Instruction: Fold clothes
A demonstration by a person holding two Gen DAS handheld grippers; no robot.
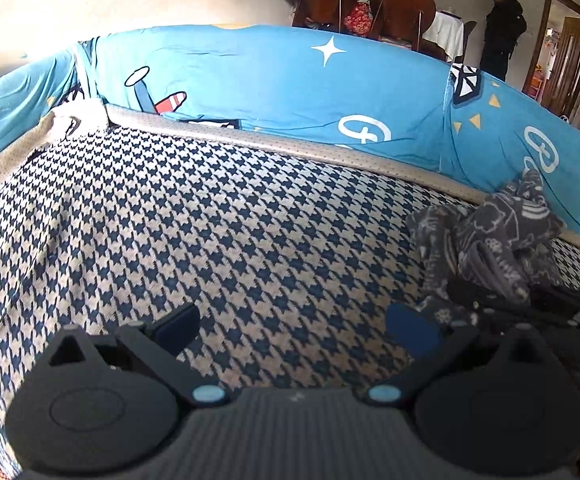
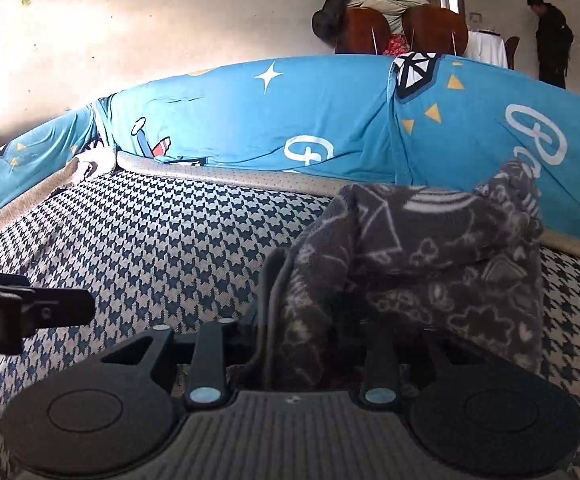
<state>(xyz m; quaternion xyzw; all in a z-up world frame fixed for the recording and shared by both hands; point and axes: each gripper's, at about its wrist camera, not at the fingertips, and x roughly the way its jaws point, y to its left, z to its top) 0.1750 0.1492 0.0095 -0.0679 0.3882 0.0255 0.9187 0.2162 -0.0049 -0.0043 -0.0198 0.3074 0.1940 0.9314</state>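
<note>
A dark grey fleece garment (image 2: 429, 248) with a white line pattern is bunched over my right gripper (image 2: 301, 320). The cloth fills the gap between its jaws and hides both fingertips, so I cannot see whether the pads press on it. In the left wrist view the same garment (image 1: 493, 232) is heaped at the right, on the houndstooth seat (image 1: 230, 232) by the backrest, with the right gripper (image 1: 505, 300) under it. My left gripper (image 1: 293, 328) is open over the bare seat with nothing between its fingers. Its tip (image 2: 34, 312) shows at the left of the right wrist view.
A blue printed cover (image 1: 290, 92) drapes the sofa's backrest and arm. Behind it stand wooden chairs (image 1: 369, 8) piled with clothes and a table with a white cloth (image 1: 447, 30). A person in dark clothes (image 1: 501, 28) stands by a doorway far right.
</note>
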